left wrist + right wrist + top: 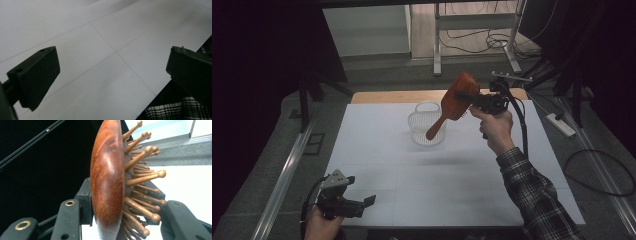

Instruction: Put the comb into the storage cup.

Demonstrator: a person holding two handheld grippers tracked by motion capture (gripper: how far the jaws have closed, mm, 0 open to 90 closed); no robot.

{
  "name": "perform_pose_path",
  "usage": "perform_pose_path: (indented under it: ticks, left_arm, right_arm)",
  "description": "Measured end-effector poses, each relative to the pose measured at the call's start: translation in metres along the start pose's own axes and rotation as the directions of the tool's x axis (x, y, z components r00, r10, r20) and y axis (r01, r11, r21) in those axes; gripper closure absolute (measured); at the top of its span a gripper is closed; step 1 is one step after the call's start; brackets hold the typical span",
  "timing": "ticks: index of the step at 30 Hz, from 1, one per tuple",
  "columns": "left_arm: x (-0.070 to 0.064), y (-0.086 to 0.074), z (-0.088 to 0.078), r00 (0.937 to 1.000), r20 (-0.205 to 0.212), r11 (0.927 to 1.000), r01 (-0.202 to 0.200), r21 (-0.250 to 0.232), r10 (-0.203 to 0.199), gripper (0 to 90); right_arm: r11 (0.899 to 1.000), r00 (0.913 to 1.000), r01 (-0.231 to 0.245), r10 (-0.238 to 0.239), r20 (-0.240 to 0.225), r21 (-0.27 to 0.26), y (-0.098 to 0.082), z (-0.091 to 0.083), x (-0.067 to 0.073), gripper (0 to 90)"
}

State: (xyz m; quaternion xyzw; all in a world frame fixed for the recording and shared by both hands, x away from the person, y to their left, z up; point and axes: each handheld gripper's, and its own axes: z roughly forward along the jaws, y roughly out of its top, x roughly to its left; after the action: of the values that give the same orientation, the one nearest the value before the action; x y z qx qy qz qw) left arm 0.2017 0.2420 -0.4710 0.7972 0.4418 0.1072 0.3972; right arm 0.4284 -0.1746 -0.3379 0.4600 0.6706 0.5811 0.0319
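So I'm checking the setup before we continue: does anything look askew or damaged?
Nothing damaged. The wooden hairbrush hangs tilted in the right gripper, handle pointing down toward the upright clear cup. The left gripper is open.

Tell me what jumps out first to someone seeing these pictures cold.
The reddish wooden hairbrush stands out, held up by the right gripper above the far middle of the white table, its handle tilted down toward a clear basket. In the right gripper view its pins stick out between the black jaws. The left gripper waits open at the near left edge.
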Motion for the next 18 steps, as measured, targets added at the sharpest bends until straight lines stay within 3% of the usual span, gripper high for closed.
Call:
perform_pose_path:
  ticks: [18]
  left_arm:
    - [0.0,-0.001,-0.001,1.0,-0.001,1.0,0.004,0.005,-0.004,0.4]
  right_arm:
    - [0.999,0.9989,-0.011,0.012,0.046,-0.033,0.02,0.026,-0.005,52.3]
